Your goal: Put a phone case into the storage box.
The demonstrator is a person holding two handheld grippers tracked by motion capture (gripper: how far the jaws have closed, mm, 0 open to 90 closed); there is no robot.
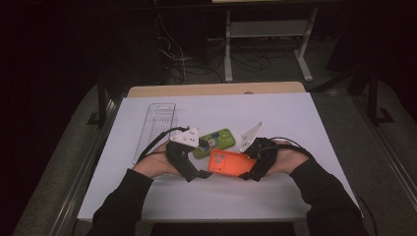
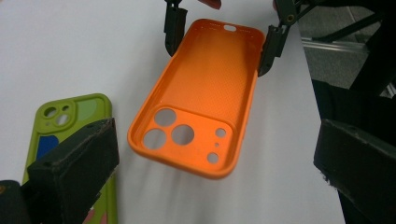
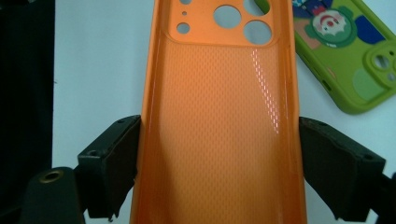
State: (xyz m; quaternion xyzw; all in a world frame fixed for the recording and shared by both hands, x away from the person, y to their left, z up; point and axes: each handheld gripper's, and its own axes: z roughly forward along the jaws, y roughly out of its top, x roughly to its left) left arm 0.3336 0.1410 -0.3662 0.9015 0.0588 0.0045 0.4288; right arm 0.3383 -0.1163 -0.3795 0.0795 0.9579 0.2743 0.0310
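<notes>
— Two phone cases on the white table (image 1: 147, 196), yes? Where's the orange one?

— Just below the table's middle in the high view; the orange case (image 1: 229, 162) sits between the two grippers, the right gripper (image 1: 252, 172) at its 3 o'clock, the left gripper (image 1: 196, 173) at its 9 o'clock.

— Is the right claw clamped on it?

— Yes; in the right gripper view the two black pads press the case's long edges from either side, one pad (image 3: 114, 163) at 9 o'clock of the case, the other at 3 o'clock; the hollow inside faces the camera, camera cut-outs at 12 o'clock; the left gripper view shows it lifted, a soft shadow under the cut-out end.

— And the left claw?

— Standing apart, nothing between the pads; in the left gripper view its jaws rise from 7 and 4 o'clock, and the orange case hangs ahead of them, untouched by them.

— The green one?

— The green case (image 1: 215, 141) lies flat on the table at 11 o'clock of the orange one, just beside it; back up, a cartoon print showing in the right gripper view; the left claw's left pad partly covers it in the left gripper view.

— Anything else?

— One clear plastic tray (image 1: 156, 129) at 10 o'clock of the left gripper, well apart from both cases; dark sleeves come in from 6 o'clock.
</notes>
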